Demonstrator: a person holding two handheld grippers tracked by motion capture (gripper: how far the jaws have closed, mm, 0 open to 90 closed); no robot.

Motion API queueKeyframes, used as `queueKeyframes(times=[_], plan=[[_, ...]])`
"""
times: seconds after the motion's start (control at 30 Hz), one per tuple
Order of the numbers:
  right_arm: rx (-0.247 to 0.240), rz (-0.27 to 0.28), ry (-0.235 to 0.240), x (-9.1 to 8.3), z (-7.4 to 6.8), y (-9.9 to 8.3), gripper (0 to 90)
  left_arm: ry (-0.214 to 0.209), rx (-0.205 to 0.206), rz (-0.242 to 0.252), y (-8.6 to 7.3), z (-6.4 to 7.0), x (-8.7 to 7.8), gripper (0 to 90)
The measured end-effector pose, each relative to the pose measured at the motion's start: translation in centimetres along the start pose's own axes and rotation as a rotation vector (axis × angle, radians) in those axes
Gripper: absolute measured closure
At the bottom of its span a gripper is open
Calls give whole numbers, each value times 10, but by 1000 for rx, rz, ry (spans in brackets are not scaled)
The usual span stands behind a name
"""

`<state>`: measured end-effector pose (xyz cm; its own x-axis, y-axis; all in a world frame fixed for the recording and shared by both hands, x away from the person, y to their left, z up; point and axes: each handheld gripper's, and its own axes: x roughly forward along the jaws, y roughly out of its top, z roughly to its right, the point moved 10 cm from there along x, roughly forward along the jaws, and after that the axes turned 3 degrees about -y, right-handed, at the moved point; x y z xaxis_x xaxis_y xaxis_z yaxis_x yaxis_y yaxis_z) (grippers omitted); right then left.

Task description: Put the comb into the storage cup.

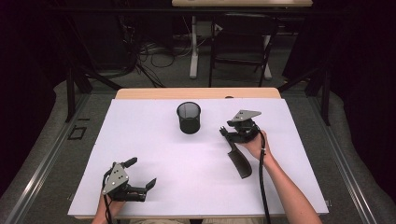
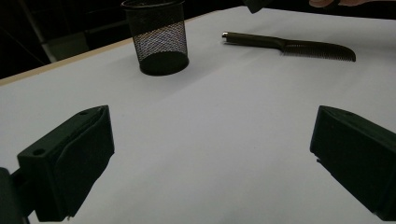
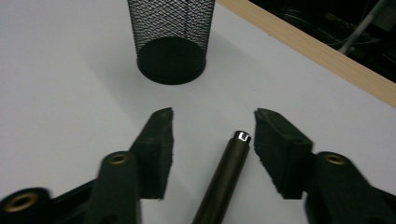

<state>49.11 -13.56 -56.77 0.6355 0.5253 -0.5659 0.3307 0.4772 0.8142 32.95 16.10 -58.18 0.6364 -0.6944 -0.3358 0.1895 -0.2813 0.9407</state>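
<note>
Left gripper (image 1: 142,173): nearest the camera at 7 o'clock on the worktop (image 1: 154,154), fingers (image 2: 74,154) spread wide and released, nothing between them.
Right gripper (image 1: 225,132): at 2 o'clock, fingers (image 3: 156,144) parted either side of the comb's handle end, not yet closed on it; whether they touch it I cannot tell.
Comb (image 1: 239,160): dark, long and slim, flat on the worktop at about 4 o'clock from centre, handle end pointing toward the cup, toothed part nearer the person.
Cup (image 1: 188,117): black mesh, upright at 12 o'clock, apart from the comb.
Handling: likely light and stiff; the smooth round handle (image 3: 224,177) may slip or roll, and the thin teeth (image 2: 322,50) look easy to bend.
Hold: pinch the handle a little back from its metal tip (image 3: 242,136), across its width, not the teeth.
</note>
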Motion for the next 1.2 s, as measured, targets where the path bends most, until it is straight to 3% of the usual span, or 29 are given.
queueKeyframes(times=[0.03, 0.07, 0.1, 0.13, 0.17, 0.2, 0.4, 0.53, 0.8, 1.2], plan=[[0, 0, 0, 0, 0, 0, 569, 0, 0, 0, 0, 0, 0, 0], [-12, -11, 12, 3, 1, 0, 689, 2, -1, 1, 0, 0, 0, 0], [-12, -11, 12, 3, 1, 0, 689, 2, -1, 1, 0, 0, 0, 0], [-26, -34, 12, 6, 2, -1, 795, 2, -2, 1, 0, 0, 0, 0], [-26, -34, 12, 6, 2, -1, 795, 1, -2, 0, 0, -1, 0, 0], [-45, -50, 2, 10, 3, -2, 893, 1, -2, -1, 0, -1, 0, 0], [-82, -85, 1, 18, 1, -2, 900, 1, 0, -3, 0, 0, 1, 0], [-143, -120, -22, 29, -1, -2, 900, 3, 1, -4, -1, -1, 0, 0], [-182, -181, -40, 44, 2, -12, 900, 1, -2, -6, -1, -1, 0, 0], [-170, -216, -53, 53, 7, -22, 900, 0, 0, -8, -2, -1, 1, 0]])
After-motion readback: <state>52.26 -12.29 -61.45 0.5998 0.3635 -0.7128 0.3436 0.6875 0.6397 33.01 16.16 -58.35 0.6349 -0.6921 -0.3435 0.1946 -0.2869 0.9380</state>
